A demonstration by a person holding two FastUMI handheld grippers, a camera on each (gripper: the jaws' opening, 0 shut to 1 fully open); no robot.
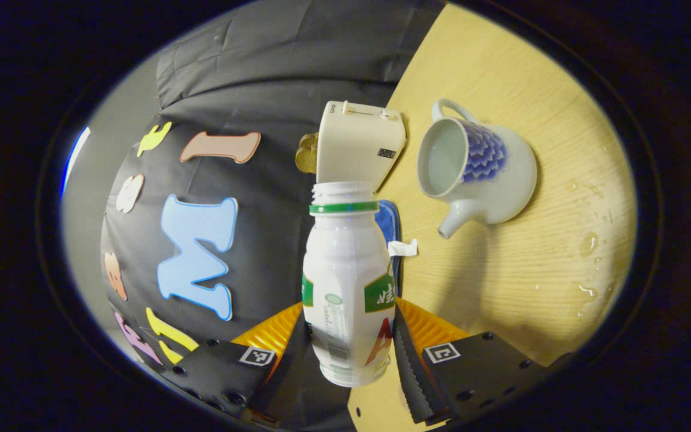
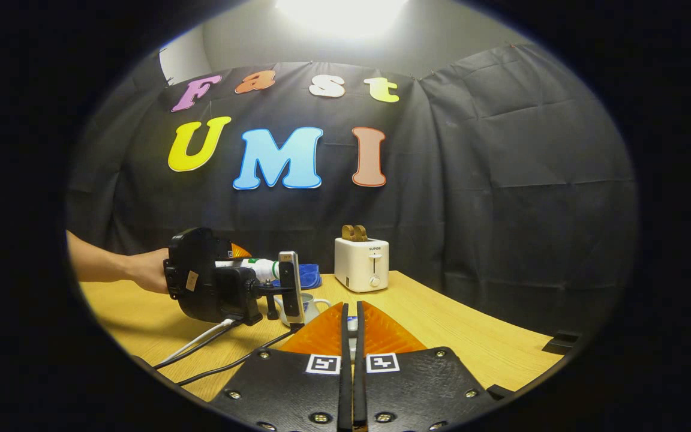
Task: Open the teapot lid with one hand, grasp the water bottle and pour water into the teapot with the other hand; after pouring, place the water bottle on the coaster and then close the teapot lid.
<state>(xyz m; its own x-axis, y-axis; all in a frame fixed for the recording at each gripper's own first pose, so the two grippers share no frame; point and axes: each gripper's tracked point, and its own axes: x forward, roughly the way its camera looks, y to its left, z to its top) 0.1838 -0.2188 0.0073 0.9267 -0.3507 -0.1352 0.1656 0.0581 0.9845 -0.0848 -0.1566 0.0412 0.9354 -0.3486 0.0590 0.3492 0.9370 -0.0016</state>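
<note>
While the left gripper [image 1: 350, 348] clamps the water bottle [image 1: 348, 282] between both fingers, the left gripper view is rolled sideways, so the wooden table [image 1: 513, 288] rises on the right of that view and the bottle's uncapped mouth points toward the white toaster [image 1: 358, 144]. Just beside the bottle's neck on the table side lies a blue cloth [image 1: 390, 231], partly hidden behind the bottle. Near the bottle mouth stands the teapot [image 1: 474, 171], white with a blue scale pattern, its lid off, its opening turned to the camera, its spout aimed toward the cloth and its handle on the far side. Whether water sits inside cannot be told. Several water drops [image 1: 588, 243] lie on the table beyond the teapot. From the right gripper view, the left gripper [image 2: 243, 270] shows farther off, held by a hand [image 2: 144, 270] with a bare forearm, and it carries the water bottle [image 2: 252, 267] roughly level above the teapot [image 2: 309, 306], whose rim and handle peek out behind the mounted device. Cables [image 2: 213, 348] trail from that gripper across the table [image 2: 441, 324]. Closer to the wall stand the toaster [image 2: 361, 263] with two slices of bread [image 2: 354, 232] in it, and the blue cloth [image 2: 308, 276]. The right gripper [image 2: 352, 327] has its fingers drawn nearly together, and a small pale thing shows in the slit between them, though what it is cannot be told.
</note>
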